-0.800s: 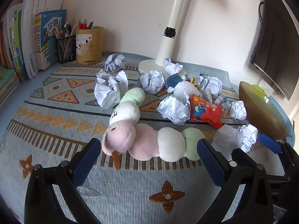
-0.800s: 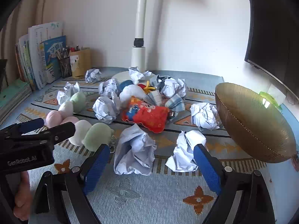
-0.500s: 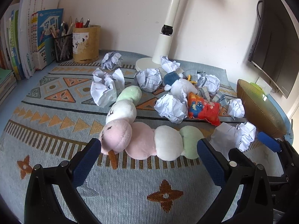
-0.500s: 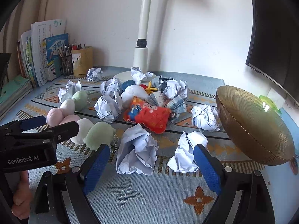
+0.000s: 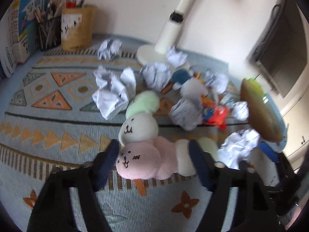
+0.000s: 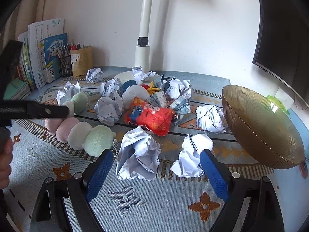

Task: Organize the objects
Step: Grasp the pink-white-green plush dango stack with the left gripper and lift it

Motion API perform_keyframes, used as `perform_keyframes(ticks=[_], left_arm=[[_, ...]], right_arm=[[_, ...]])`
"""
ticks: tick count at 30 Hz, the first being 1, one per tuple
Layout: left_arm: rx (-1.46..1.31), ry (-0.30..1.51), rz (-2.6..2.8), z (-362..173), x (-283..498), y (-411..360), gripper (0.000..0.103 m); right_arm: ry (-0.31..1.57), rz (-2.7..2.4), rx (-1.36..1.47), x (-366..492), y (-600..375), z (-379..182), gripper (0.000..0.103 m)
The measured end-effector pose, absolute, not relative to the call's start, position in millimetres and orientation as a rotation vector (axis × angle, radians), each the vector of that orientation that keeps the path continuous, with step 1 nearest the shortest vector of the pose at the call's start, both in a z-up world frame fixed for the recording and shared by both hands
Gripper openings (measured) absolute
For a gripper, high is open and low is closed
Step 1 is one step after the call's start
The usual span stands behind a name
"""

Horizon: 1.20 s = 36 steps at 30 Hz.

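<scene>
In my left wrist view, my left gripper [image 5: 152,162] reaches low and forward over the table, its fingers [image 5: 105,165] closed in on the pink part of the plush toy [image 5: 146,160], one pad at the pink face, the other pressed against the white segment. A second plush toy [image 5: 140,124] lies just behind, touching it. Crumpled paper balls [image 5: 113,92] are scattered beyond on the patterned mat [image 5: 48,116], with a lamp base [image 5: 152,53], a pencil holder [image 5: 76,29] and books [image 5: 19,32] at the wall. This view is blurred.

In my right wrist view, my right gripper [image 6: 154,169] hovers level above the mat, fingers [image 6: 212,171] spread wide with nothing held; a paper ball [image 6: 138,158] sits between them, another [image 6: 193,157] just inside the right finger. A gold bowl [image 6: 260,127] stands tilted at the right, a red pouch [image 6: 149,117] lies mid-table, and a monitor [image 6: 285,29] hangs on the wall.
</scene>
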<state>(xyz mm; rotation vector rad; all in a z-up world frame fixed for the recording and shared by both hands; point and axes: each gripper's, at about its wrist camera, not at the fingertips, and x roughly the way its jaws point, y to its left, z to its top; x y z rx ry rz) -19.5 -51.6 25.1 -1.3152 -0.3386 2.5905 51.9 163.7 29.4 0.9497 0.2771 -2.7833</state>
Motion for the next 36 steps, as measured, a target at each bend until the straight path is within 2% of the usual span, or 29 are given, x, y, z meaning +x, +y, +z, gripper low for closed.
perform_keyframes(ticks=[4, 9, 10, 11, 13, 14, 16, 21, 25, 29, 32, 33, 36], left_arm=[[-1.331, -0.378, 2.612, 16.4, -32.3, -53.8, 0.058], [-1.312, -0.383, 2.648, 12.6, -29.7, -56.1, 0.045], [-1.305, -0.366, 2.660, 13.3, -28.6, -54.9, 0.042], [-1.300, -0.357, 2.671, 14.6, -29.3, -53.4, 0.040], [-1.286, -0.339, 2.683, 17.9, -28.3, -51.4, 0.037], [-1.275, -0.332, 2.687, 19.2, -27.4, -51.2, 0.037], [-1.233, -0.336, 2.693, 24.9, -18.9, -51.2, 0.036], [-1.146, -0.348, 2.694, 47.1, 11.7, -49.7, 0.035], [-1.136, -0.291, 2.612, 60.1, 48.0, -24.5, 0.035], [-1.208, -0.259, 2.534, 45.2, 67.3, 11.1, 0.036], [-1.245, -0.171, 2.528, 27.9, 73.0, 39.3, 0.037], [-1.251, -0.167, 2.521, 24.9, 73.2, 42.2, 0.040], [-1.271, -0.151, 2.505, 18.5, 69.9, 49.0, 0.044]], right_arm=[[0.257, -2.760, 0.957, 50.1, 164.1, 29.6, 0.090], [0.201, -2.702, 0.999, 43.8, 166.0, 27.8, 0.090], [0.194, -2.686, 1.015, 41.5, 165.4, 26.8, 0.087], [0.184, -2.671, 1.024, 39.5, 165.1, 26.7, 0.081], [0.173, -2.657, 1.033, 37.0, 165.1, 25.7, 0.044], [0.176, -2.634, 1.071, 33.3, 163.6, 22.3, 0.038], [0.168, -2.601, 1.117, 28.7, 161.7, 18.1, 0.035], [0.037, -2.585, 1.001, 41.5, 180.9, 32.0, 0.033], [-0.087, -2.558, 1.027, 57.5, 203.9, 35.6, 0.033], [-0.117, -2.513, 1.127, 79.1, 220.8, 23.5, 0.034], [-0.118, -2.492, 1.162, 94.4, 229.5, 15.9, 0.034], [-0.112, -2.489, 1.166, 99.0, 230.7, 16.3, 0.034], [-0.070, -2.499, 1.176, 106.7, 232.9, 18.9, 0.044]])
